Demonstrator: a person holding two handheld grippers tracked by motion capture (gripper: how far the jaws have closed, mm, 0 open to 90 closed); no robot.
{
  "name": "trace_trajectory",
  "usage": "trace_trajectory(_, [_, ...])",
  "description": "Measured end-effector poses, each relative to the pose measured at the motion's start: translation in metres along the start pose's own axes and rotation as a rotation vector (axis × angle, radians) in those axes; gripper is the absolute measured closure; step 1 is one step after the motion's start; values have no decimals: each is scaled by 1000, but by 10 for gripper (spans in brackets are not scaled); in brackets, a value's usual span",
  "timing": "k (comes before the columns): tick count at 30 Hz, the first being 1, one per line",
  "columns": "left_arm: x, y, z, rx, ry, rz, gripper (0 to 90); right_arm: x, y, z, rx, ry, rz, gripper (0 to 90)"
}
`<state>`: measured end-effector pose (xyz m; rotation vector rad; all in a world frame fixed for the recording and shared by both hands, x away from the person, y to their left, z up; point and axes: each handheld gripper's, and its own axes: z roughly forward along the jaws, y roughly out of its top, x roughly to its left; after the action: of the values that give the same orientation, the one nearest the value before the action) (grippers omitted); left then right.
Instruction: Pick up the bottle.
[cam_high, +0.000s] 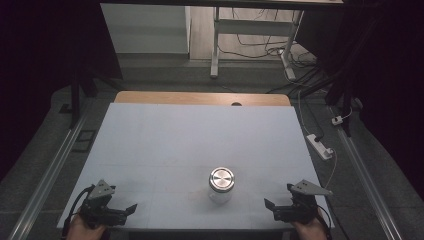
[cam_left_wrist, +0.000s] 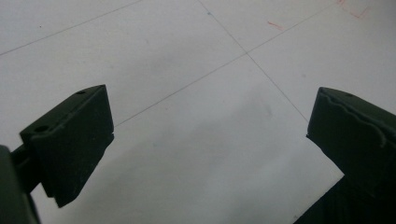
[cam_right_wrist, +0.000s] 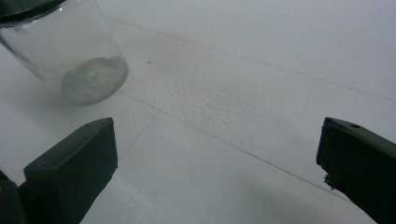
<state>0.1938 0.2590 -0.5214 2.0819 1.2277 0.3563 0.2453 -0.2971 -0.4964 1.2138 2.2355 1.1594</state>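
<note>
Two hand-held grippers rested at the near edge of the white table (cam_high: 150, 145), jaws spread wide and empty. A clear glass jar with a round brushed-metal lid (cam_high: 221, 184) stood upright between them, nearer the right gripper (cam_high: 272, 209) than the left gripper (cam_high: 129, 210), touching neither. Judged stage: start, before any approach. Next move likely called for one gripper to steady the jar body while the other took the lid.

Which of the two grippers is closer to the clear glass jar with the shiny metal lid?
The right gripper, slightly. It sits low to the glass jar's right; the left gripper sits farther off, low to its left.
</note>
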Motion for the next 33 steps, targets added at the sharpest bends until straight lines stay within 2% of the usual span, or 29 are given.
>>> trace_trajectory(4, [2,-1,-1,-8,-12,-8,14,0,1,1,6,14,-6,0])
trace_trajectory(21, [-2,0,1,14,-10,25,24,1,2,4,33,41,-30,0])
trace_trajectory(28, [-1,0,1,8,-14,20,23,2,2,5,41,52,-44,0])
trace_trajectory(33, [0,-1,0,0,-20,7,21,3,3,2,22,54,-46,0])
